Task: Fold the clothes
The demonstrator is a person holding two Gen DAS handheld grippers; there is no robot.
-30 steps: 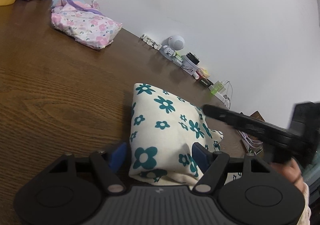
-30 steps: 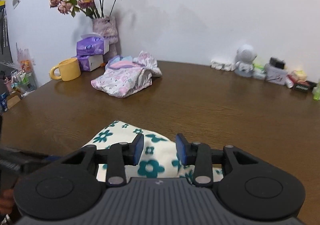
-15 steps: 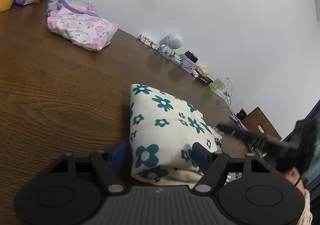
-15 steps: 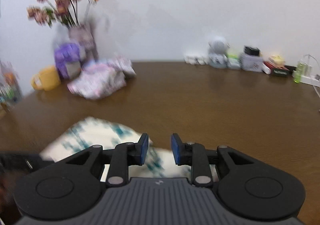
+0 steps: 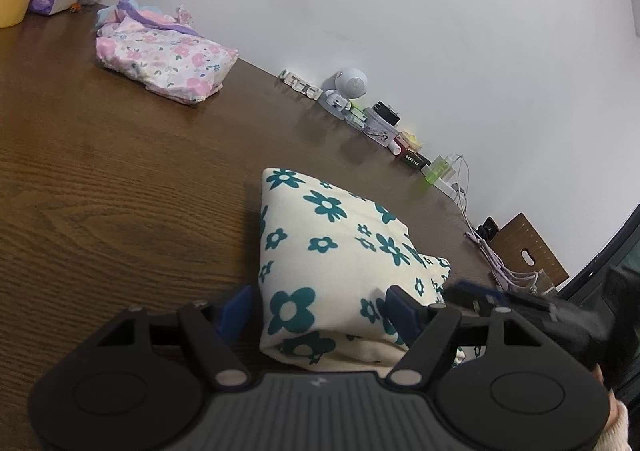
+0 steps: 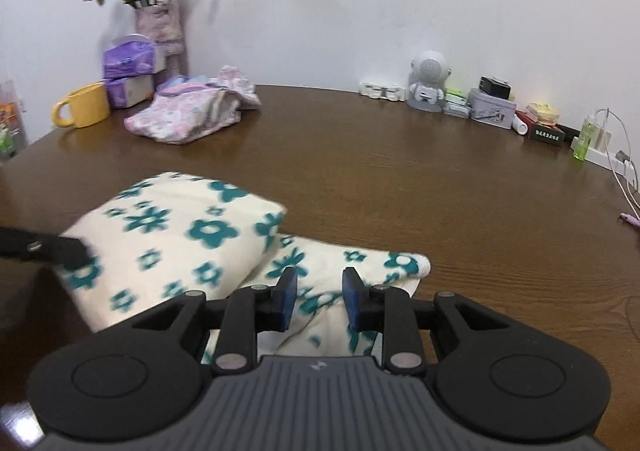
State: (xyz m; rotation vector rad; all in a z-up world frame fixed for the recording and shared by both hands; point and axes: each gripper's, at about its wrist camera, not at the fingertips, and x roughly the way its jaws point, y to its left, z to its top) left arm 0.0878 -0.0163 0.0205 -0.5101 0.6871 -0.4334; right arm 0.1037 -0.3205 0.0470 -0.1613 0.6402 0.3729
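- Cream cloth with teal flowers (image 5: 332,251) lay on the table (image 5: 120,191), lower centre of the left wrist view. It was already doubled into a thick bundle.
- Left hand-held gripper (image 5: 320,309) had its jaws spread wide, one blue pad on each side of the bundle's near end. This looked like bracing so the stack wouldn't slide or spring open. Couldn't tell if the pads actually squeezed or just flanked it.
- In the right wrist view a thinner flap (image 6: 360,263) stuck out from under the bundle toward lower centre. That part was not tucked in yet.
- Right hand-held gripper (image 6: 316,295) sat right over that flap. Its jaws were nearly together with a narrow gap, and the cloth showed through the gap. Nothing was visibly pinched, and I couldn't tell if it touched the cloth.
- My read: the right was lined up to take the loose flap edge and bring it over the bundle while the left anchored.
- Risk: the bundle is soft, so pulling the flap could drag the whole stack if the left wasn't gripping.
- Pink floral pile (image 5: 164,59) sat in the upper left of the frame, well apart from the work. It was probably finished pieces parked there.
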